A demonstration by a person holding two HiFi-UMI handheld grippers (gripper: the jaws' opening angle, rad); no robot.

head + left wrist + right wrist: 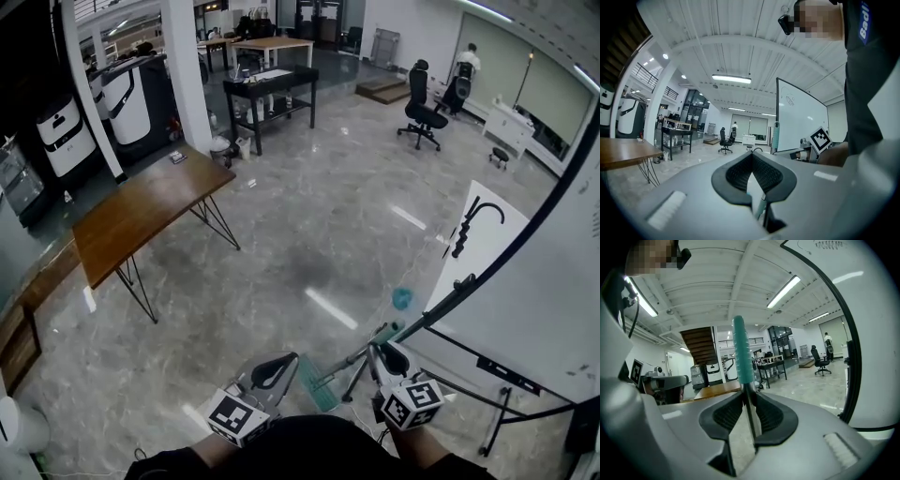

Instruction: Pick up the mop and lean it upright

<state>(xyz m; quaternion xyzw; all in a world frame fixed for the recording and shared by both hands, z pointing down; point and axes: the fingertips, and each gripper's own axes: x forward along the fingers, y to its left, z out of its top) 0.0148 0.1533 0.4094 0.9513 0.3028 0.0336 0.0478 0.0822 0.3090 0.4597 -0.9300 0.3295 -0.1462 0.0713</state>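
Note:
The mop has a teal flat head (319,384) low on the floor and a thin metal handle (361,352) that rises toward a teal grip (401,298). My right gripper (382,352) is shut on that handle. In the right gripper view the metal handle (750,413) runs between the pads, with the ribbed teal grip (742,352) standing above my right gripper (751,401). My left gripper (281,365) hovers left of the mop head, apart from the handle. Its jaws meet at the tips (752,157) with nothing between them. In the left gripper view a piece of the mop handle (761,206) shows below the jaws.
A whiteboard on a black stand (525,309) is close on the right. A wooden table with hairpin legs (141,211) sits to the left, with a black table (272,89) and an office chair (424,112) farther back. A person stands at the far wall (467,64).

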